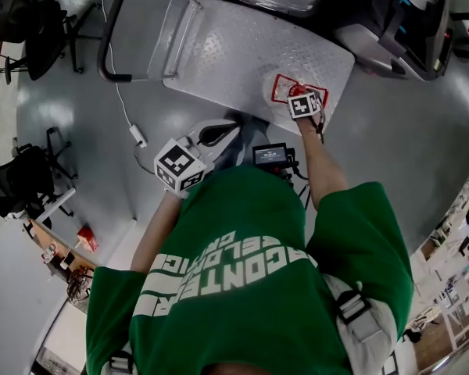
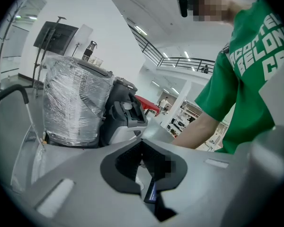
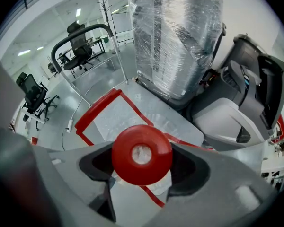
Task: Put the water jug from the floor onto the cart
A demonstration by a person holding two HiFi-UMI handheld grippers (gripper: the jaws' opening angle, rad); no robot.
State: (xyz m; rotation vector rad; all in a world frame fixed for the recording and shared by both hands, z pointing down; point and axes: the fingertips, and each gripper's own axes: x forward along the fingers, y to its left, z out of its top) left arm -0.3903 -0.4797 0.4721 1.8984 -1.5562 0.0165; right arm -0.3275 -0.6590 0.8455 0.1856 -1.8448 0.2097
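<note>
— Two things mattered: where were they?
— The diamond-plate metal cart (image 1: 234,53) lay ahead. The clear, red-labelled water jug (image 1: 285,87) was at its near corner; whether it rested there, I couldn't tell.
— Gripped?
— Its own view showed the right gripper (image 3: 143,163) pinching beneath the round red cap (image 3: 142,154), arm stretched forward. The left gripper (image 2: 149,174) was pressed together, empty, drawn back.

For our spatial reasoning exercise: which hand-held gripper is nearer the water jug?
Right. The right hand-held gripper clamps the red cap of the water jug over the cart; the left hand-held gripper is apart, just off the cart's near edge.
</note>
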